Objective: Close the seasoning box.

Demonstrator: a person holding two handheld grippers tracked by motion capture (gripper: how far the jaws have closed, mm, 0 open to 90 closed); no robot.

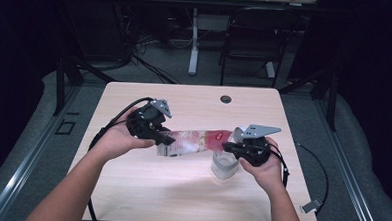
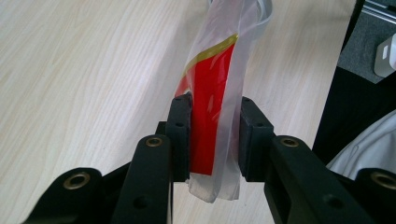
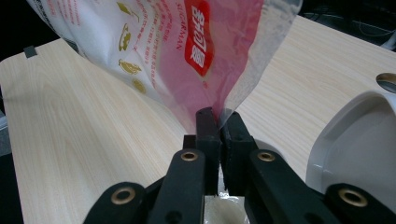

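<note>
A clear plastic bag point(image 1: 195, 140) with red and white print hangs stretched just above the table between both grippers. My left gripper point(image 1: 165, 137) is shut on the bag's left end; in the left gripper view the red-printed film point(image 2: 210, 93) is pinched between the pads of that gripper point(image 2: 212, 105). My right gripper point(image 1: 227, 147) is shut on the bag's other end. In the right gripper view the bag point(image 3: 187, 46) rises from the tips of that gripper point(image 3: 219, 116). A white container point(image 1: 225, 164) stands on the table right under the right gripper and also appears at the right point(image 3: 359, 140).
The light wooden table point(image 1: 184, 100) has a round cable hole point(image 1: 226, 99) near its far edge. A black chair point(image 1: 252, 38) and another desk stand beyond it. Cables trail off both sides of the table to the floor.
</note>
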